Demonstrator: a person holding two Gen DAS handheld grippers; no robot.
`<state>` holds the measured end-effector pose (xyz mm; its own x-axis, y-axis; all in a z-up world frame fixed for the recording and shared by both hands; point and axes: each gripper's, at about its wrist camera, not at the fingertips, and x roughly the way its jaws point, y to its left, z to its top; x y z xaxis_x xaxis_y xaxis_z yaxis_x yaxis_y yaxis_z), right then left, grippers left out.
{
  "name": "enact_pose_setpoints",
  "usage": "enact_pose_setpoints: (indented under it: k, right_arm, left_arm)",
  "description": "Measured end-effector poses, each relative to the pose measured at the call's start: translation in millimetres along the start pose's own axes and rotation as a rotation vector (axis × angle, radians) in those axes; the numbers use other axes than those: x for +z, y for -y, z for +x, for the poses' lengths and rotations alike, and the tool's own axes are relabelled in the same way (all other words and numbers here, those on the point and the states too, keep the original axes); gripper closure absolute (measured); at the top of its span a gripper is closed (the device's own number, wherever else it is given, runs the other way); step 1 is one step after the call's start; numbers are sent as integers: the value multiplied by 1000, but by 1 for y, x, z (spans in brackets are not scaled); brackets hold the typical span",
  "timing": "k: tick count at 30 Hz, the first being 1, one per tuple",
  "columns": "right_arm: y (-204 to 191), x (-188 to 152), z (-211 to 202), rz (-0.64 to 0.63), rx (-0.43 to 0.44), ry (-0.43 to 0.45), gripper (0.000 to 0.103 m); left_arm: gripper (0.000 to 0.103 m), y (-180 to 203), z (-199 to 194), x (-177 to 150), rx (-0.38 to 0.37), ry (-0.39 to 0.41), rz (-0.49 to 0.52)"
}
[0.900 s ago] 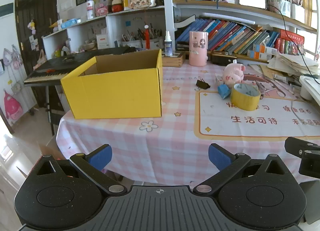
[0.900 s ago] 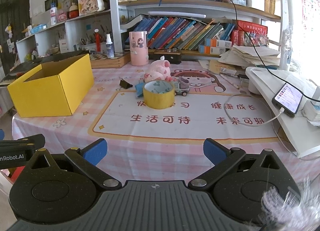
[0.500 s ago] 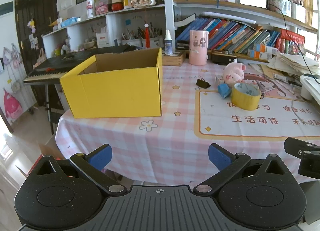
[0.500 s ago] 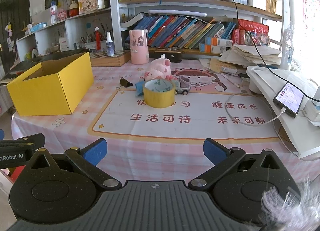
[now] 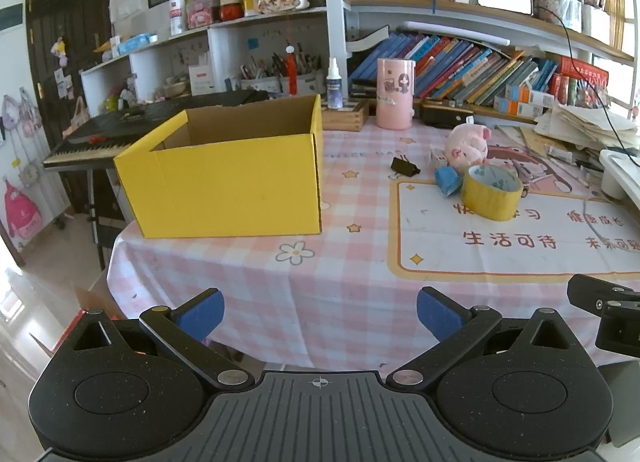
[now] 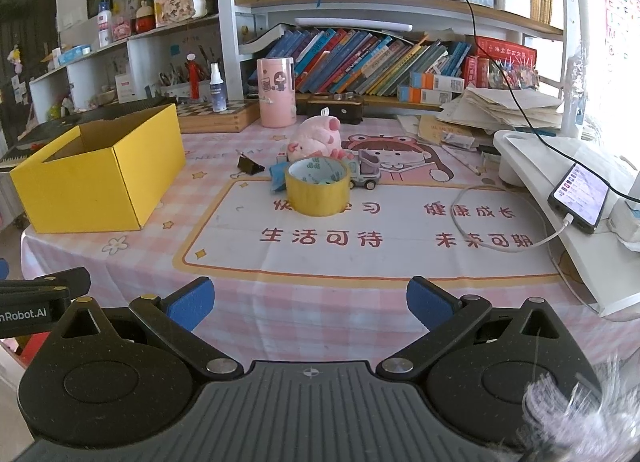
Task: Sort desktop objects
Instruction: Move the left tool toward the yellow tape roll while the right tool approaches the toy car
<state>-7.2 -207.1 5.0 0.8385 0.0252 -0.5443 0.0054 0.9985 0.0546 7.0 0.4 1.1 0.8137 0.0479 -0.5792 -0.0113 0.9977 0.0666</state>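
Two wrist views of a desk covered by a pink checked tablecloth (image 5: 248, 274), with the yellow cardboard box (image 5: 228, 186) taken as landmark. The box stands open-topped near the cloth's left edge, and what shows of its interior holds nothing. To the right of the box, apart from it, lies a black binder clip (image 5: 404, 167); further right sit a small blue object (image 5: 448, 181) and a roll of yellow tape (image 5: 493, 198) standing on its flat side, the two touching or nearly so. Behind the tape, further still from the box, rests a pink plush pig (image 6: 316, 137), and just beside the tape on the side away from the box stands a small grey toy truck (image 6: 365, 174). A pink cylindrical cup (image 5: 395, 93) stands upright beyond the box's far right corner, at the foot of the bookshelf (image 6: 380, 62). Well to the right of the box, a phone (image 6: 580, 198) lies on a white stand with a cable plugged in. The left gripper (image 5: 319, 312) hovers at the near table edge in front of the box, jaws spread wide with nothing between them. The right gripper (image 6: 310, 301) hovers at the near edge to the right of the box, fingers likewise fully apart and empty.
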Motion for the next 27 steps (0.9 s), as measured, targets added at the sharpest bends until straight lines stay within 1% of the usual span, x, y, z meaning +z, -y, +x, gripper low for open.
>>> enact_pose_setpoints:
  k: [22, 27]
  right_arm:
    - [-1, 6, 15, 9, 8, -21, 0]
    - [0, 8, 21, 22, 11, -28, 0]
  left_arm:
    - [0, 1, 17, 6, -22, -33, 10]
    - [0, 2, 19, 8, -21, -27, 19]
